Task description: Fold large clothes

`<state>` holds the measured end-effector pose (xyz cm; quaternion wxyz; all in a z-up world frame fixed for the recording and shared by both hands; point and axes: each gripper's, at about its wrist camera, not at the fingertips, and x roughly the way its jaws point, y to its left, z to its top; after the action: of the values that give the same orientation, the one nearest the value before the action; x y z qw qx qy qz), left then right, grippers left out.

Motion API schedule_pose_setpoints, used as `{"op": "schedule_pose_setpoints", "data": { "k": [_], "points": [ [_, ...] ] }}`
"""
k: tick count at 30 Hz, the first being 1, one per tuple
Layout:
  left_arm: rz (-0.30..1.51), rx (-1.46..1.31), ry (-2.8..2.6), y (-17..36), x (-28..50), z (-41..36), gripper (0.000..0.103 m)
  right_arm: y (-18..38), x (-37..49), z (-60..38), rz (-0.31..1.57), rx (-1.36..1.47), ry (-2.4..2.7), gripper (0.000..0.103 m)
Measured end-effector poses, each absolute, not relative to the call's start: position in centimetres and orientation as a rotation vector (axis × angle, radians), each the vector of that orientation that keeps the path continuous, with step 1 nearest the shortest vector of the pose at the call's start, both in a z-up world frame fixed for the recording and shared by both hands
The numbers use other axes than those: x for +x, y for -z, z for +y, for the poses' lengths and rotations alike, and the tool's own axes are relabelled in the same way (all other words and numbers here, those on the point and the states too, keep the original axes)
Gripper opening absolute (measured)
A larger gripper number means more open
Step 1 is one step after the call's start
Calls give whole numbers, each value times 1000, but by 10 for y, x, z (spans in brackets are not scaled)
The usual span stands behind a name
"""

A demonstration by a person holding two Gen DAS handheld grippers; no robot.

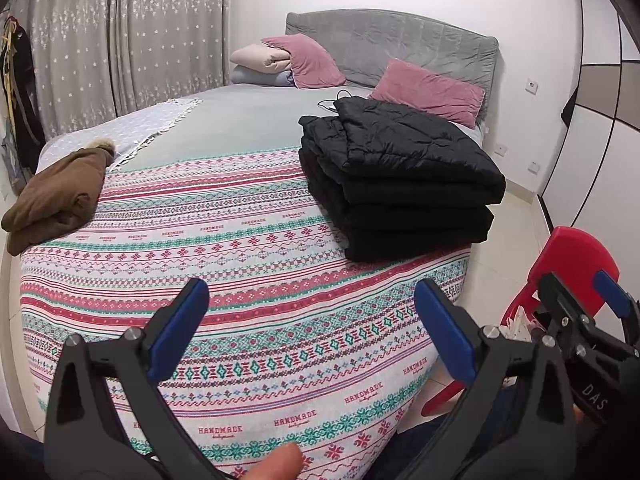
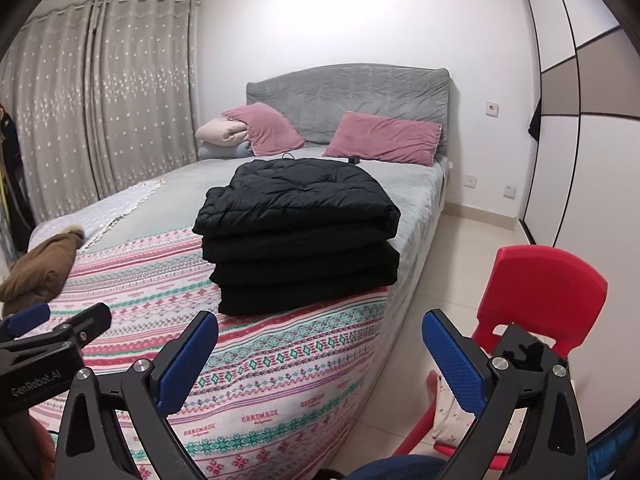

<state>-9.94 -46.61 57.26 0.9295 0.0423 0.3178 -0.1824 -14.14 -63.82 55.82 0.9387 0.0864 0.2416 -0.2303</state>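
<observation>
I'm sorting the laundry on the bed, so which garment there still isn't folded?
The brown coat with the fur trim, lying crumpled at the bed's left edge. The black garments form a neat folded stack on the right side of the patterned blanket.

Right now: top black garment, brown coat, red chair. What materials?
Top black garment: likely quilted synthetic shell, slight sheen, puffy stitched panels. Brown coat: matte woven fabric, maybe cotton, with a pale fur-like trim. Red chair: looks like moulded plastic, smooth and uniform.

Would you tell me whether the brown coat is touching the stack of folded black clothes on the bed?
Apart. The left wrist view shows the brown coat and the black stack separated by bare patterned blanket.
</observation>
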Motion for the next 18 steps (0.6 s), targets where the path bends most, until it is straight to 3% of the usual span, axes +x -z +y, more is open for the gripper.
{"op": "schedule_pose_setpoints", "data": {
  "k": [18],
  "points": [
    [650, 99, 383, -572, -101, -473, 102, -559, -142, -639, 493, 166, 508, 103]
  ]
}}
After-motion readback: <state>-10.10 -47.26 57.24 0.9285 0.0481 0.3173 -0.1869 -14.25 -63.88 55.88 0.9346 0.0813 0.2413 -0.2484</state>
